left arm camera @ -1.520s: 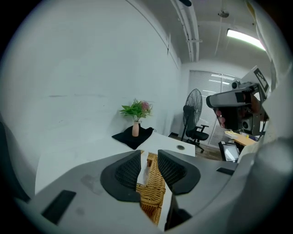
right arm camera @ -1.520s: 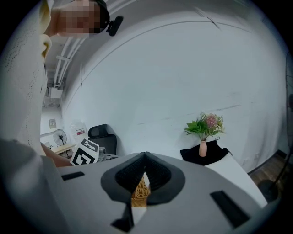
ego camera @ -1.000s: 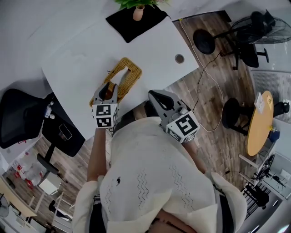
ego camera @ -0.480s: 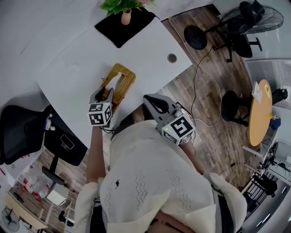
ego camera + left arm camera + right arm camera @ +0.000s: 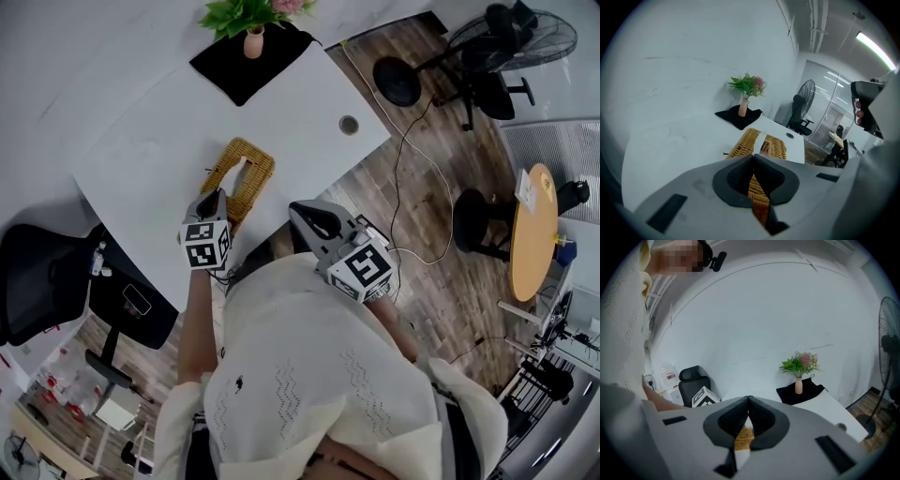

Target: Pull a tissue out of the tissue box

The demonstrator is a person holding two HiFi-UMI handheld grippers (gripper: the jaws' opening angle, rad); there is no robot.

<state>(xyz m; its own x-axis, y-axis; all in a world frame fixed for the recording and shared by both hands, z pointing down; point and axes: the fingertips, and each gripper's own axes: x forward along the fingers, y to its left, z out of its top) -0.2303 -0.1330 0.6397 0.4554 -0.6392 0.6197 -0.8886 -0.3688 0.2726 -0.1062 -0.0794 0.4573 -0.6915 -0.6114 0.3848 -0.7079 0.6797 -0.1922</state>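
The left gripper (image 5: 214,194) has been lowered, its jaws just closed tip to tip on nothing seen, beside the right gripper (image 5: 298,208) held shut off the white table (image 5: 150,141), while just beyond, the tissue (image 5: 759,139) stands from the wicker tissue box (image 5: 258,178).

White table (image 5: 309,103) carries a wicker tissue box (image 5: 246,176) near the front edge, a black cloth (image 5: 242,82) at the far edge and a grommet (image 5: 349,124) by the right corner.

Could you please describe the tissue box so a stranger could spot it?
On the large white table, by its near edge, lies an oblong tissue box of golden woven wicker. Only it is woven; the nearby black cloth is flat.
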